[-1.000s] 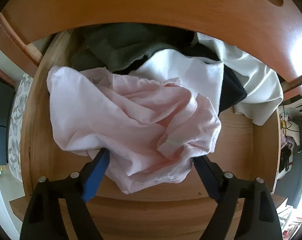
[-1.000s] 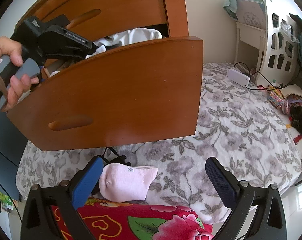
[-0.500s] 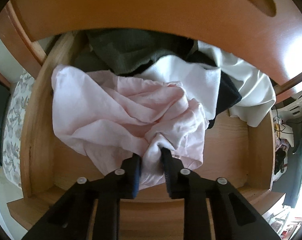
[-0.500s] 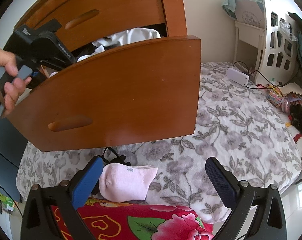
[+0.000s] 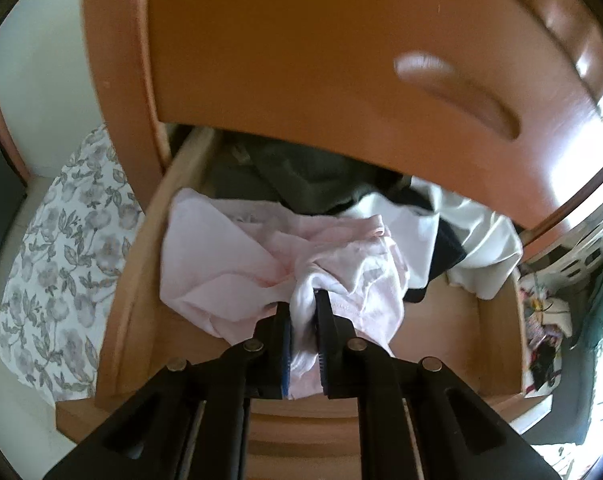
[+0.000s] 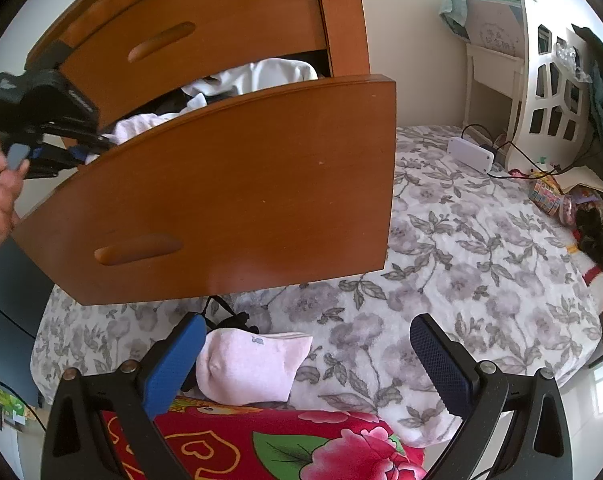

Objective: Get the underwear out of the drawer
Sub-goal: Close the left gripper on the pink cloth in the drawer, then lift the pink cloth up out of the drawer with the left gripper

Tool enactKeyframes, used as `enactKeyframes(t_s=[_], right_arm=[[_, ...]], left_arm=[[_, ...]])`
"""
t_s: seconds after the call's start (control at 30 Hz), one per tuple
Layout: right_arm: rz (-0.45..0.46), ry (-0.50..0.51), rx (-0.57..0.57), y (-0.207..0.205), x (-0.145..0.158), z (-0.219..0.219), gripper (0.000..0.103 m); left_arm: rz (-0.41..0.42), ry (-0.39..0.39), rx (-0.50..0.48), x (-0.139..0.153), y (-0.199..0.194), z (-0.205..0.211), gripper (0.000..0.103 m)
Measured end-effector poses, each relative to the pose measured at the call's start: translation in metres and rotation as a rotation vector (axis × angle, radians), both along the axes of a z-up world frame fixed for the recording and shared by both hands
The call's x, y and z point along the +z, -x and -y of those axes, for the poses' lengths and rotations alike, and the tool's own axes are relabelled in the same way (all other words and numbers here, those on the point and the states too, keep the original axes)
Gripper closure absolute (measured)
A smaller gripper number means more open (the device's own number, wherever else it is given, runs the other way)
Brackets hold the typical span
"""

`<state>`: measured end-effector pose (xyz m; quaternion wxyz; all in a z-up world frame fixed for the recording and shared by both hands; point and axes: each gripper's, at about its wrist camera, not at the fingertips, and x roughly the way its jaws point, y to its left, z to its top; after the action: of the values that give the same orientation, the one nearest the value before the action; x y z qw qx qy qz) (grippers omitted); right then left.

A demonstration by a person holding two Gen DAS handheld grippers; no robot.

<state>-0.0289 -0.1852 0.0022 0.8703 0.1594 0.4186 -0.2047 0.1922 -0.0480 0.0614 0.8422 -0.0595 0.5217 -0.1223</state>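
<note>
Because the pink underwear (image 5: 229,264) is thin, limp cloth, I judge it light and prone to stretch or snag; a bunched fold holds best. It lies at the drawer (image 5: 137,280) front, six o'clock, where the left gripper (image 5: 303,328) is closing on such a fold. The right gripper (image 6: 305,364) hangs wide, empty. No writing is legible.

Pale pink underwear (image 5: 237,256), crumpled, apparently part-lifted, in open wooden drawer (image 5: 141,280)
</note>
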Motion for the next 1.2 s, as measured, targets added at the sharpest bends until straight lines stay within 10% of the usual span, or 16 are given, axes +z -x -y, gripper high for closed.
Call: enactKeyframes(t_s=[0.57,1.2], right_arm=[[-0.002,0.022,-0.01,0.001,0.0,-0.001,0.0],[-0.009,0.029,-0.007,0.001,0.0,-0.002,0.0]], left_arm=[[0.374,0.163,-0.037,0.057,0.083,-0.044,0.093],[0.414,0.273,-0.013,0.077,0.093,-0.064,0.094]])
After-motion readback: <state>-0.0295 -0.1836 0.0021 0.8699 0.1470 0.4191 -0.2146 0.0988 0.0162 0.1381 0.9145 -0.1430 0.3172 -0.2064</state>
